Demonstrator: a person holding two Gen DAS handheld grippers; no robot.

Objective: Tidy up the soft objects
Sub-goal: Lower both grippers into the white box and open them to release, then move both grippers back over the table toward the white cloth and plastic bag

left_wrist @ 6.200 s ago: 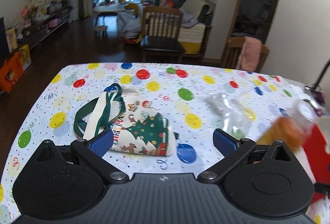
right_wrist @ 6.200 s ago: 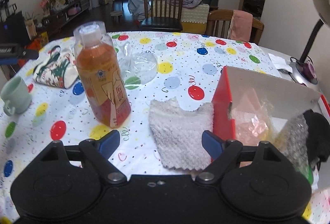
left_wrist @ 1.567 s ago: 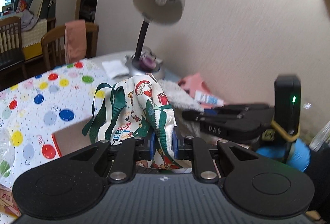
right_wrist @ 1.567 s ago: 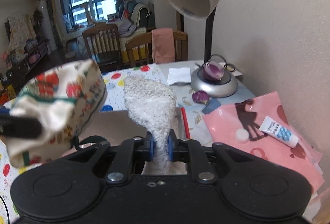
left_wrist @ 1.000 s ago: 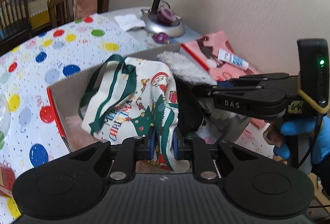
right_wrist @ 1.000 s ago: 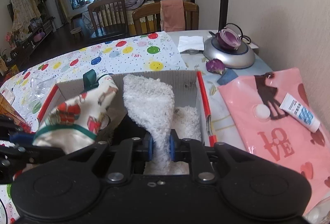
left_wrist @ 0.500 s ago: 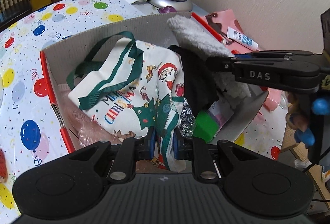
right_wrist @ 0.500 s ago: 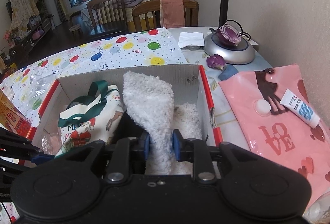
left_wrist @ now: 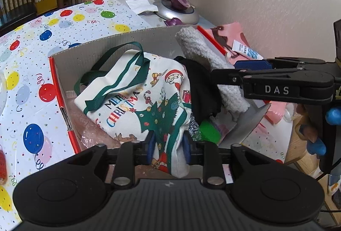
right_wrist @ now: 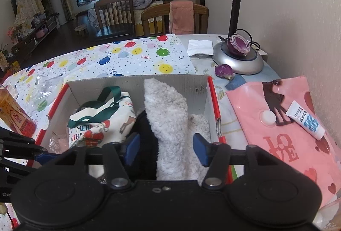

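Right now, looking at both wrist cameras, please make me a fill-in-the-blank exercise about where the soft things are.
1. The Christmas tote bag lies inside the cardboard ____.
2. The handles of the tote bag are dark ____.
3. The fluffy white cloth stands between the open fingers of the ____ gripper.
4. The small white tube lies on a ____ plastic bag printed LOVE.

Missing words: box; green; right; pink
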